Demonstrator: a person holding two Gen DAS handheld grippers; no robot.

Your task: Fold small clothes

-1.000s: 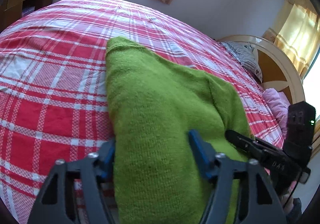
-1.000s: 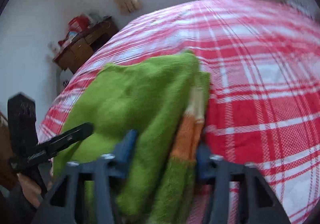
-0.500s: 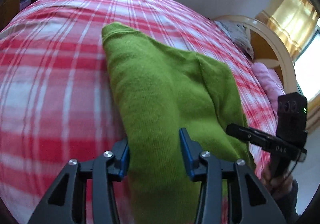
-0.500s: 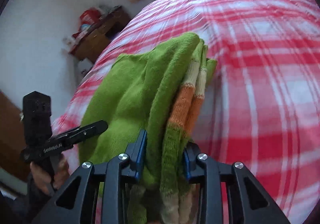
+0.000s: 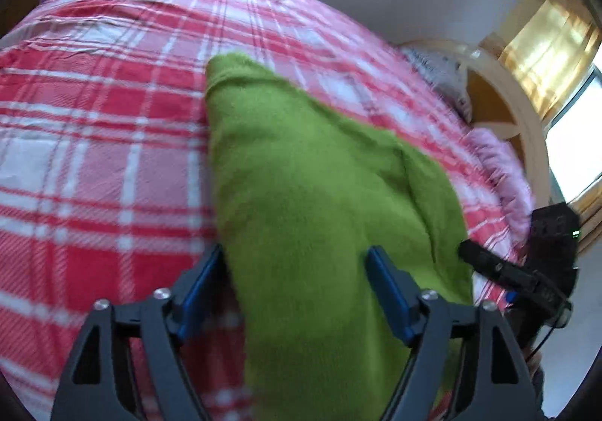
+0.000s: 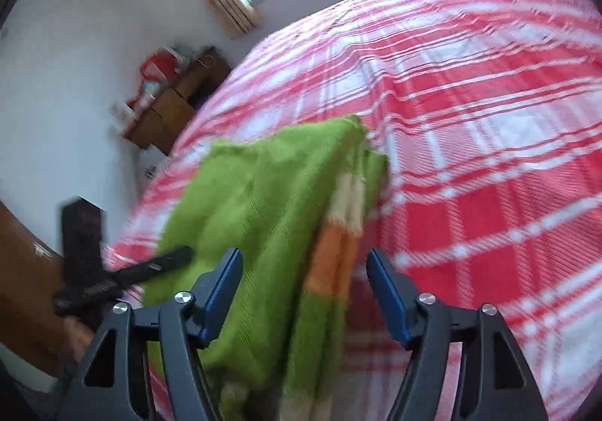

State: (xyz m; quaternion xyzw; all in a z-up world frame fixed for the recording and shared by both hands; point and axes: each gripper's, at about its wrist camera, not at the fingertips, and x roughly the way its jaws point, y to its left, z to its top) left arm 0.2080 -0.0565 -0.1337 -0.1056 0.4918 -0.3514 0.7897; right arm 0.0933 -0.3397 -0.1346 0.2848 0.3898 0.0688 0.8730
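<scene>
A folded green knit sweater (image 5: 308, 176) lies on the red and white plaid bed (image 5: 94, 165). Along its right edge, in the right wrist view, runs a sleeve with orange and cream stripes (image 6: 331, 263). My left gripper (image 5: 295, 250) straddles the sweater's near left part; its jaws are opening and the blue pads stand off the knit. My right gripper (image 6: 304, 253) straddles the striped edge, its jaws opening too, with a gap beside the cloth. Each view also shows the other gripper at its side: the right gripper (image 5: 508, 270) and the left gripper (image 6: 124, 274).
A cream headboard (image 5: 526, 142) and a pink pillow (image 5: 500, 165) sit at the right end of the bed. A wooden cabinet (image 6: 169, 108) with red items stands by the wall beyond the bed's far left corner. Plaid sheet stretches beyond the sweater.
Both grippers were pinched on the sweater half a second ago; their jaws now stand wide and the sweater rests free on the bed. Both hands shifted across the bed.
</scene>
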